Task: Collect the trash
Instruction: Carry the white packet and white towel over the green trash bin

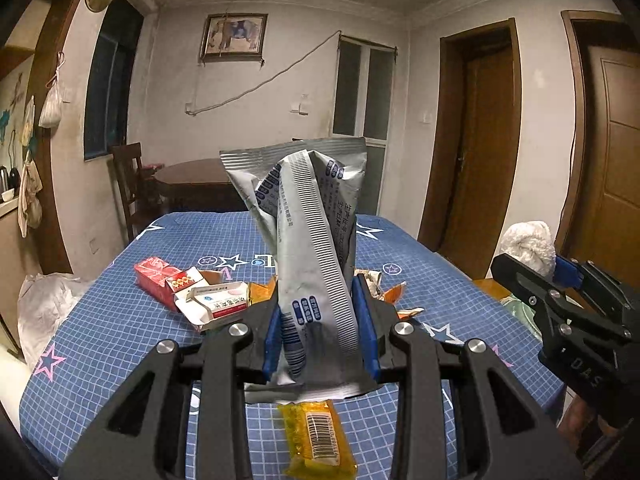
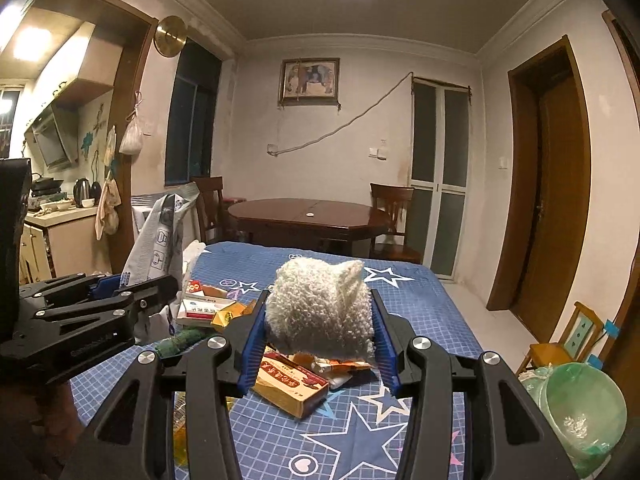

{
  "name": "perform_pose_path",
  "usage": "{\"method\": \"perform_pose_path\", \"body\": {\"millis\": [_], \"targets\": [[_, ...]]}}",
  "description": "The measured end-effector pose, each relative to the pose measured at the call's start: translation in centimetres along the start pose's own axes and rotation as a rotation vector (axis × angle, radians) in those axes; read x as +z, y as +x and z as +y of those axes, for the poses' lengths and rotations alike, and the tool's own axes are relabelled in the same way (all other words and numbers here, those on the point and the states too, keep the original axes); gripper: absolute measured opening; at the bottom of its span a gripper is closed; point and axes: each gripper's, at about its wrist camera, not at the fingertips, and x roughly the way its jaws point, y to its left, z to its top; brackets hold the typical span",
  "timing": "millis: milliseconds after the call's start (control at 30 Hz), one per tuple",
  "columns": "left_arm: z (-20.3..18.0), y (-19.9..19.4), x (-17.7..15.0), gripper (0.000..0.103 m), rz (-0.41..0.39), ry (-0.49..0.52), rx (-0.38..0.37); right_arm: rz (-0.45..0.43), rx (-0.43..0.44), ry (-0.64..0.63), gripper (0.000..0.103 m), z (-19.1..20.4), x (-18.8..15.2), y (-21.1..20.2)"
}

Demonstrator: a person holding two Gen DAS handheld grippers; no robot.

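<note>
With the left tool (image 1: 322,320) clamped on the crumpled silver foil wrapper (image 1: 308,216) and the right tool (image 2: 320,340) on the fluffy white cloth wad (image 2: 320,312), carry both level to the green-lined bin (image 2: 580,412) before releasing

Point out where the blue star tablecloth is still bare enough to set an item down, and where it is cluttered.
Bare: the tablecloth along its right edge and far end beyond the star prints, and the near-right corner beside the green-lined bin. Crowded: the left-centre, where the red box, white carton, orange wrappers and yellow packet lie.
</note>
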Motion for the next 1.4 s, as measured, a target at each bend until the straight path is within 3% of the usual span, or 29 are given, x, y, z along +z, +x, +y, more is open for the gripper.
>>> {"method": "perform_pose_path", "body": {"millis": [367,633,1067,1400], "targets": [[-0.7,-0.1,0.0,0.031,0.0,0.015,-0.008,0.004,-0.008,0.001,0.048,0.1,0.7,0.4],[-3.8,1.8,1.0,0.031,0.008,0.058,-0.074,0.03,-0.052,0.046,0.048,-2.3,1.2,-0.1],[-14.8,8.6,2.8,0.031,0.067,0.142,-0.292,0.107,-0.28,0.12,0.048,-17.2,1.9,-2.4],[-25.5,15.2,2.5,0.031,0.202,0.227,-0.486,0.233,-0.438,0.198,0.048,-31.3,-0.1,-3.6]]}}
